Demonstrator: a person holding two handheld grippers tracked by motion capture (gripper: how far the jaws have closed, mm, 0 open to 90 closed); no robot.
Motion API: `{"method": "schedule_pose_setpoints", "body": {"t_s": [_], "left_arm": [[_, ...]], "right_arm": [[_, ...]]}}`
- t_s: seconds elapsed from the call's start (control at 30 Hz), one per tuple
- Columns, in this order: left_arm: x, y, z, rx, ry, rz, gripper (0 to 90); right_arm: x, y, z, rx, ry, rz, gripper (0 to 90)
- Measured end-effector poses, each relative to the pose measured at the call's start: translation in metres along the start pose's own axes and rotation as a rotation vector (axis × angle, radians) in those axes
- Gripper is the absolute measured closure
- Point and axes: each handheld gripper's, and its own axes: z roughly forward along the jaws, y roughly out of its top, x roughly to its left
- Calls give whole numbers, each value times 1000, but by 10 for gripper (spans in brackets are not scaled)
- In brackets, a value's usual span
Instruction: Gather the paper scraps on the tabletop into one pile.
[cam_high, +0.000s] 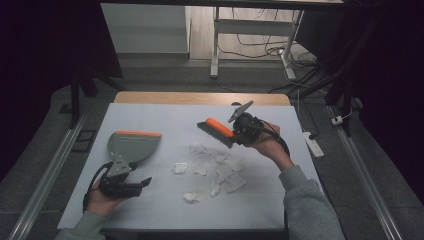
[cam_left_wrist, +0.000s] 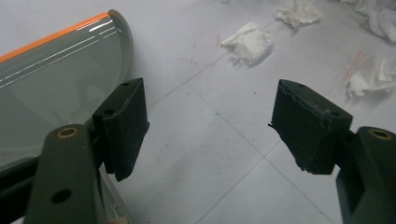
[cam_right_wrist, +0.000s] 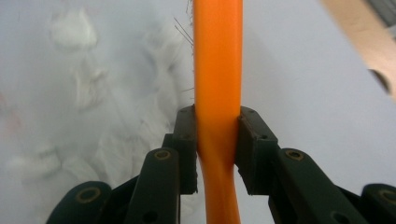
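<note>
A grey dustpan (cam_high: 134, 145) with an orange lip lies on the left of the white table (cam_high: 165, 120). Just in front of it my left gripper (cam_high: 144, 181) stands open with nothing between its fingers. In the left gripper view the dustpan (cam_left_wrist: 51, 79) lies beside and behind the left jaw of that gripper (cam_left_wrist: 208, 102). My right gripper (cam_high: 240, 133) is shut on the orange handle of a hand brush (cam_high: 216, 131), held tilted just above the table with bristles toward the paper. In the right gripper view the handle (cam_right_wrist: 218, 46) runs straight up between the jaws of the gripper (cam_right_wrist: 218, 119).
Several crumpled white paper scraps (cam_high: 225, 172) lie scattered mid-table, one near the front (cam_high: 191, 197) and one toward the dustpan (cam_high: 180, 167). Scraps (cam_left_wrist: 250, 42) lie ahead of the left jaws. Beyond the table's far wooden edge (cam_high: 200, 97) are desk legs and cables.
</note>
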Motion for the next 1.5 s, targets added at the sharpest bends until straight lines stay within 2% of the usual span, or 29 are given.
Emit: {"method": "schedule_pose_setpoints", "body": {"t_s": [0.07,0.17,0.27,0.4,0.53,0.63,0.67,0.73,0.8,0.83,0.9,1.0,1.13,1.27,1.37,1.43,1.5], "left_arm": [[0,0,1,0,0,0,282],[0,0,2,4,-2,0,281],[0,-1,2,3,-1,0,281],[1,-2,1,0,-3,-4,282],[2,-2,2,0,-4,-6,281],[1,-2,2,3,-4,1,282],[1,-2,3,4,-5,5,282],[0,-2,3,2,-5,7,282],[0,-3,3,2,-6,9,282],[0,-3,3,2,-6,8,282],[-1,-3,3,3,-7,9,282],[-2,-2,3,6,-9,18,282],[-5,-1,5,9,-12,25,282],[-5,0,4,11,-10,28,282],[-5,0,4,8,-8,25,282],[-4,-1,3,8,-6,22,282],[-3,-1,4,7,-5,20,282]], "right_arm": [[-2,5,-4,-30,-16,49,713],[-1,17,2,-69,-8,112,713],[1,33,17,-109,44,191,713],[7,57,48,-123,132,305,714],[14,75,83,-86,199,368,713],[16,78,103,-59,223,416,713],[15,77,108,-46,235,447,714],[13,71,114,-9,241,478,714],[10,63,113,13,214,496,714],[8,58,110,23,228,520,714],[5,44,102,45,219,526,714],[8,23,86,64,240,554,714],[19,7,59,65,249,505,714],[23,9,30,-32,202,450,714],[26,17,14,-103,221,430,714],[32,24,9,-124,236,400,713],[40,30,9,-122,254,379,713]]}}
